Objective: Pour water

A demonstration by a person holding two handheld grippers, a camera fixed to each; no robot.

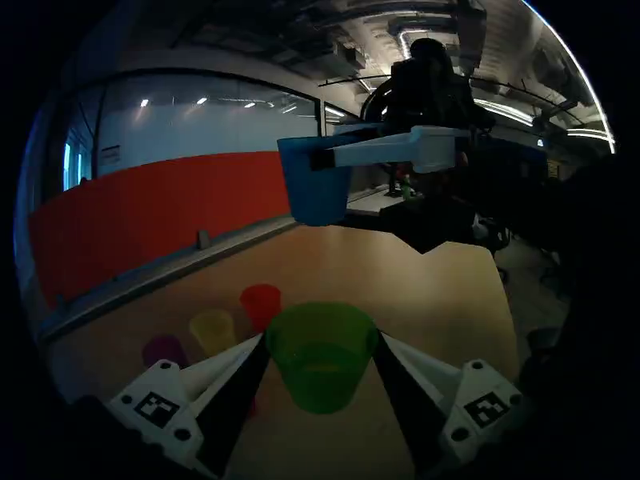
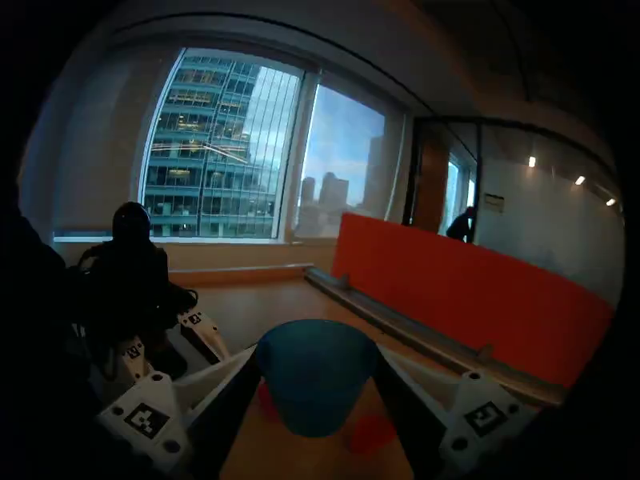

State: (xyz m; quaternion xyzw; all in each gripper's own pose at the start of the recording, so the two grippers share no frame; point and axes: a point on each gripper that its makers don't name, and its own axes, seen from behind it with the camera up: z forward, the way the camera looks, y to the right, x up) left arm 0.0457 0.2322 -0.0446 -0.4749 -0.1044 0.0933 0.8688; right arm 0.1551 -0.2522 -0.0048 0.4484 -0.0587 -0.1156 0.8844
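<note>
- At the far left of the left gripper view, a purple cup (image 1: pixel 164 350), a yellow cup (image 1: pixel 213 330) and a red cup (image 1: pixel 261 304) stand in a loose row on the wooden table (image 1: pixel 448 304). They are close to the orange partition (image 1: pixel 160 216) and play no part in the work.
- In the middle of that view, the left gripper (image 1: pixel 320 356) pinches the green cup (image 1: pixel 322 380), with one finger pressed on each side. The cup is upright with its mouth open upward. Whether it rests on the table or hangs just above it cannot be told.
- Above and a little to the right, the blue cup (image 1: pixel 314 196) is held high over the table by the right gripper (image 1: pixel 324 184). It sits beyond the green cup, well above its rim, and is roughly upright. No water can be seen falling.
- In the right gripper view, that gripper's own fingers clamp the blue cup on both sides. The cup's inside is too dark to show how full it is.
- Judged from this, the step in hand is the approach before the pour: both cups are gripped, but the blue one is not yet tipped.
- The next move calls for bringing the blue lip over the green mouth and lowering it close. The blue cup should then tilt slowly while the left gripper holds the green cup level.
</note>
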